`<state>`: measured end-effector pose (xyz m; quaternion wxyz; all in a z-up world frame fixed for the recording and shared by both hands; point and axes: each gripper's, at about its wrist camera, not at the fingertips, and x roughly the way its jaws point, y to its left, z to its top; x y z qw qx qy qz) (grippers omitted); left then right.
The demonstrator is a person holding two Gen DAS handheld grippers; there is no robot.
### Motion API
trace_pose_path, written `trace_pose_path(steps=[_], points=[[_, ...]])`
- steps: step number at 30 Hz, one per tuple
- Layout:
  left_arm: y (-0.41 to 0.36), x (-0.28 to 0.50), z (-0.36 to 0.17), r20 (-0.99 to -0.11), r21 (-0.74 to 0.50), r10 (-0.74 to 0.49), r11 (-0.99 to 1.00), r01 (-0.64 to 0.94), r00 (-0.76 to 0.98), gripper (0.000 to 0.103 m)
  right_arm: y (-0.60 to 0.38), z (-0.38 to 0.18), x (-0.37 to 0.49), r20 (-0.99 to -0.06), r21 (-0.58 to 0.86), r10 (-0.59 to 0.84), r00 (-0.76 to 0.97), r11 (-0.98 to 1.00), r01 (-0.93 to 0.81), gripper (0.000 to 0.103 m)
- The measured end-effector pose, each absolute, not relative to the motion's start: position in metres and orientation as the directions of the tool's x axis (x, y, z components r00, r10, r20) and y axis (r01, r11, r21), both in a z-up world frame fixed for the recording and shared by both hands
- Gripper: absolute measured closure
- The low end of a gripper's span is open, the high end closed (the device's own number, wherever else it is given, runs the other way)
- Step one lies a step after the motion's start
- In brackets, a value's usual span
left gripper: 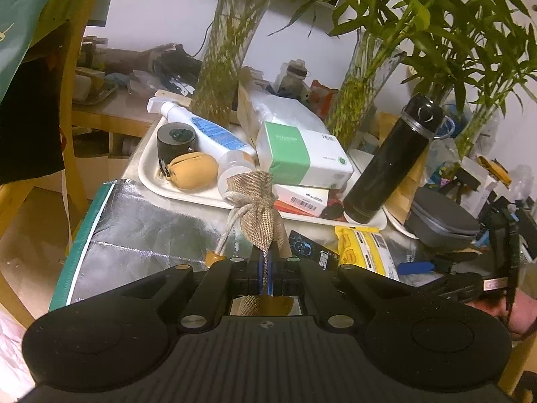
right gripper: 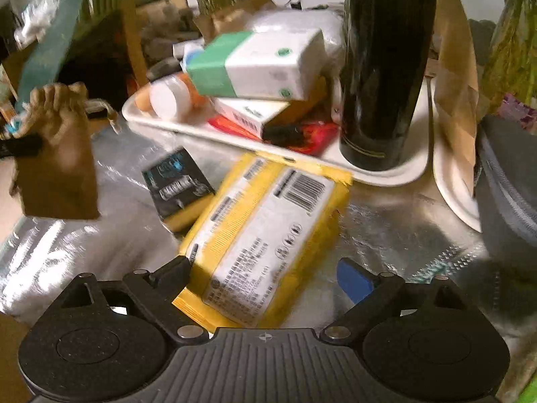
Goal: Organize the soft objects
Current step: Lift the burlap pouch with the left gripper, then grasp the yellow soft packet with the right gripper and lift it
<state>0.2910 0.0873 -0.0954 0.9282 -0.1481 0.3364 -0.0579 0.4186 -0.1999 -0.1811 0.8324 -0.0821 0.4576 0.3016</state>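
Note:
My left gripper is shut on a small beige burlap drawstring pouch and holds it above the silver foil mat. The pouch also shows at the left of the right wrist view, held off the surface. My right gripper is open, its fingers on either side of a yellow soft pack that lies on the foil mat; the pack also shows in the left wrist view. A tan soft pouch lies in the white tray.
The tray holds a spray bottle, a black round box, a green-white tissue box and a tall black flask. A small black packet lies on the foil. Glass vases with bamboo stand behind; a grey case is right.

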Motion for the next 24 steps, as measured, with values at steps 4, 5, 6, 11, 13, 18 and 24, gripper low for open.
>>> trace_pose_path(steps=[4, 5, 6, 11, 13, 18, 24], points=[[0.09, 0.291, -0.095, -0.609, -0.325, -0.206, 0.946, -0.004, 0.766, 0.1, -0.212, -0.173, 0.421, -0.835, 0.069, 0.343, 0.43, 0.841, -0.537, 0.013], [0.091, 0.291, -0.095, -0.609, -0.328, -0.207, 0.945, -0.005, 0.766, 0.1, -0.217, -0.173, 0.422, -0.843, 0.071, 0.333, 0.424, 0.849, -0.524, 0.013], [0.091, 0.291, -0.095, -0.608, -0.329, -0.207, 0.944, -0.006, 0.767, 0.1, -0.221, -0.173, 0.423, -0.848, 0.07, 0.321, 0.422, 0.857, -0.511, 0.013], [0.091, 0.291, -0.094, -0.603, -0.337, -0.208, 0.941, -0.01, 0.77, 0.1, -0.224, -0.167, 0.421, -0.806, 0.129, 0.4, 0.436, 0.838, -0.53, 0.012], [0.091, 0.292, -0.094, -0.604, -0.339, -0.207, 0.941, -0.013, 0.77, 0.1, -0.217, -0.169, 0.421, -0.791, 0.131, 0.419, 0.447, 0.829, -0.544, 0.01], [0.091, 0.293, -0.096, -0.609, -0.333, -0.205, 0.943, -0.012, 0.767, 0.1, -0.196, -0.181, 0.421, -0.797, 0.092, 0.413, 0.441, 0.804, -0.587, 0.006], [0.092, 0.295, -0.097, -0.615, -0.335, -0.204, 0.942, -0.018, 0.762, 0.1, -0.189, -0.194, 0.427, -0.799, 0.045, 0.386, 0.461, 0.804, -0.594, 0.007]])
